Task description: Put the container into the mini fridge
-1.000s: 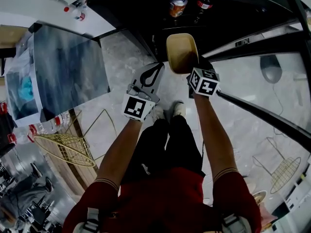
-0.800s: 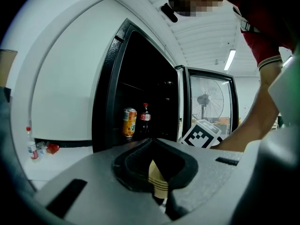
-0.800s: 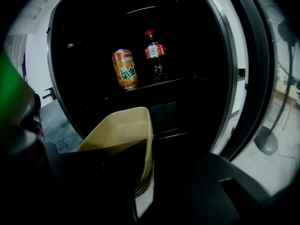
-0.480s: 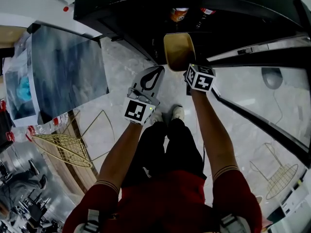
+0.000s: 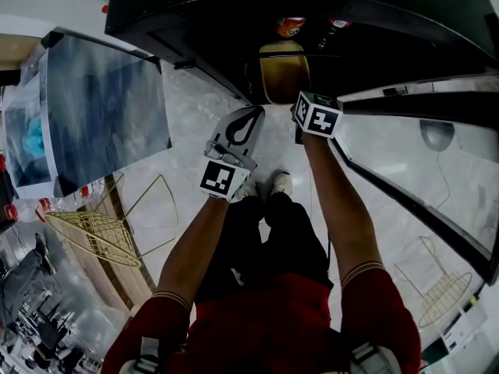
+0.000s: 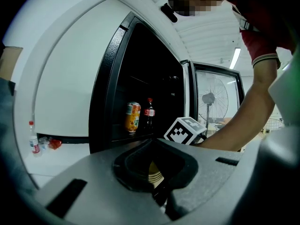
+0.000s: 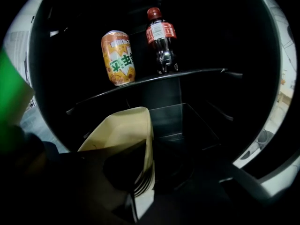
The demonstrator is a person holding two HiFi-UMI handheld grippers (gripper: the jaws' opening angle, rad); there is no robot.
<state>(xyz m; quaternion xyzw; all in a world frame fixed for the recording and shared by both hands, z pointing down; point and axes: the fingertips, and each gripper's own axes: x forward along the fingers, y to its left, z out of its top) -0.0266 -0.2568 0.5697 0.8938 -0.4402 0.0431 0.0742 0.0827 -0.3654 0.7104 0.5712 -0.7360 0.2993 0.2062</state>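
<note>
Container point(image 5: 284, 70), tan and open-topped, sits in the mouth of the mini fridge point(image 5: 179, 22), its far end inside the dark opening. From my left, I see the left hand-held gripper point(image 5: 256, 112) just outside the fridge, jaws pressed together on nothing. Next, the right hand-held gripper point(image 5: 299, 105) is clamped on the container's near rim. On the shelf point(image 7: 187, 74) above stand an orange can point(image 7: 118, 57) and, to its right, a red-capped bottle point(image 7: 161, 40)
</note>
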